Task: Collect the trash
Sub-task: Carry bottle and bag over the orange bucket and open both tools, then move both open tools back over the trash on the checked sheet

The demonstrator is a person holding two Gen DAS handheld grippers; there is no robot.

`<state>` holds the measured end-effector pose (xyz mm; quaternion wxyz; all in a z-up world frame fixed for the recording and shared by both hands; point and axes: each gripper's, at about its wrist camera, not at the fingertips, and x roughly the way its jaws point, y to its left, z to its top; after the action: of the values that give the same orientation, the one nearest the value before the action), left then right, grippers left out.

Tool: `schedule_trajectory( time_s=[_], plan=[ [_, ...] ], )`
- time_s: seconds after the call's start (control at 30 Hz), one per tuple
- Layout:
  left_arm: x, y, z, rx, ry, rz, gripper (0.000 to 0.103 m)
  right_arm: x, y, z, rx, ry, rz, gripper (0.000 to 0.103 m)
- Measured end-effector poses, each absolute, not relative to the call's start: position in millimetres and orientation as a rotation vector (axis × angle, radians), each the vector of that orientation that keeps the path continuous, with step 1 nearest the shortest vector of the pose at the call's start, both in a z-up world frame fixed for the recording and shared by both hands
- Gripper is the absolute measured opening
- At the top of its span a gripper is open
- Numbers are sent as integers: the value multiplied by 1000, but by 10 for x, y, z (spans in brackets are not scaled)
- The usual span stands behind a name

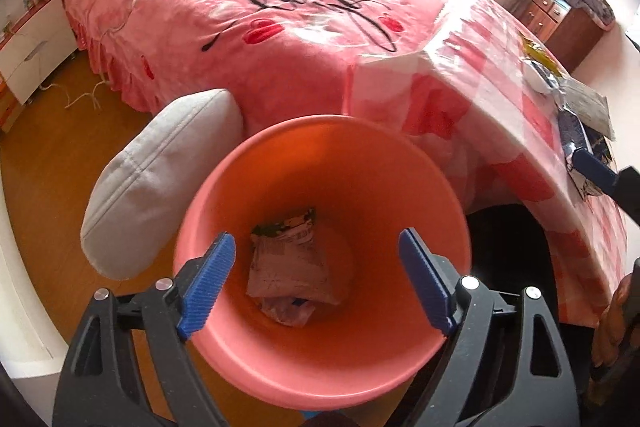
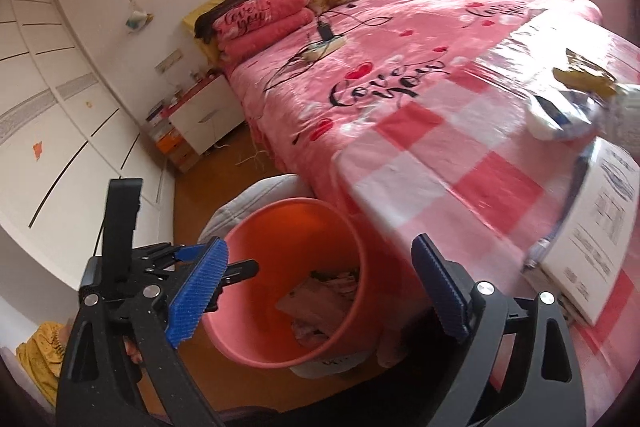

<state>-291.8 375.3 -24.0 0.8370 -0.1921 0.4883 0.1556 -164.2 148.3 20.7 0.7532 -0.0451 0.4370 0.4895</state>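
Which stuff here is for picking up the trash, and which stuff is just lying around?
For the job: pink bin, crumpled paper inside, wrappers on the checked cloth, left tool, right tool.
Just lying about: grey cushion, power strip, folded blankets.

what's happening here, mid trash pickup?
A person holds both grippers over the pink bin by the bed. The left gripper is open right above it, nothing between its pads; crumpled wrappers already lie inside. The right gripper is open and empty too. More wrappers remain on the checkered cloth.
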Motion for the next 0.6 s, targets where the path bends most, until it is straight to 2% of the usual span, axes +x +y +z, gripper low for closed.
schedule_trajectory(
  time_s=[0.6],
  plan=[
    [-2536,3240,0,-340,1005,241,85,-1431,893,277,4,866,978,94]
  ],
)
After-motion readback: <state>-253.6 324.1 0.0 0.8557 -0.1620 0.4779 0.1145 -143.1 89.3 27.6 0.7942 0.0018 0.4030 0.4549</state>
